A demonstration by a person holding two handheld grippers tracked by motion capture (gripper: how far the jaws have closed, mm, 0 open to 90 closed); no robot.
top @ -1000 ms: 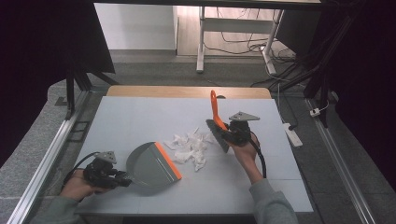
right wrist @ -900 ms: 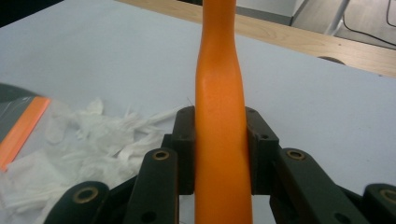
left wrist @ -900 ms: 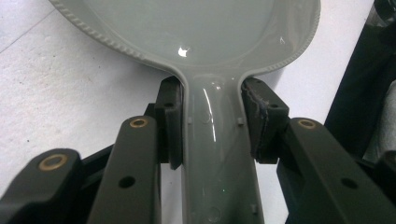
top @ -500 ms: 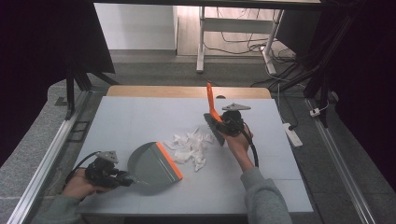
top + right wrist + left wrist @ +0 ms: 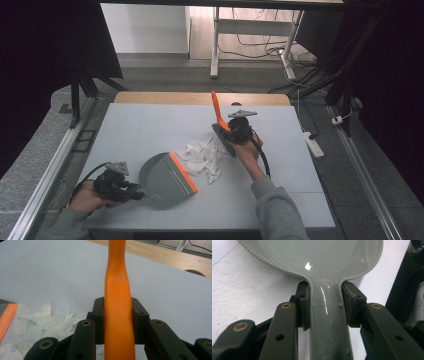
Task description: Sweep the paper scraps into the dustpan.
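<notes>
Left tool (image 5: pixel 134 190) at the near left of the tabletop (image 5: pixel 150 130); its jaws are closed on the grey handle of the dustpan (image 5: pixel 161 176), pads pressing both sides of the handle in the left gripper view (image 5: pixel 325 322); dustpan pan lies flat on the tabletop, its orange lip (image 5: pixel 182 172) facing the paper.

Right tool (image 5: pixel 231 131) right of centre; jaws clamped on the orange handle of the brush (image 5: pixel 216 106), seen squeezed between both pads in the right gripper view (image 5: pixel 117 315); handle rises steeply and leans toward the far edge; dark brush head (image 5: pixel 224 140) sits low at the right edge of the paper pile; whether the bristles touch the tabletop I cannot tell.

Crumpled white paper scraps (image 5: pixel 205 157) in a loose pile between dustpan lip and brush head; nearest scraps just beside the orange lip; scraps also visible at lower left of the right gripper view (image 5: pixel 47 320).
</notes>
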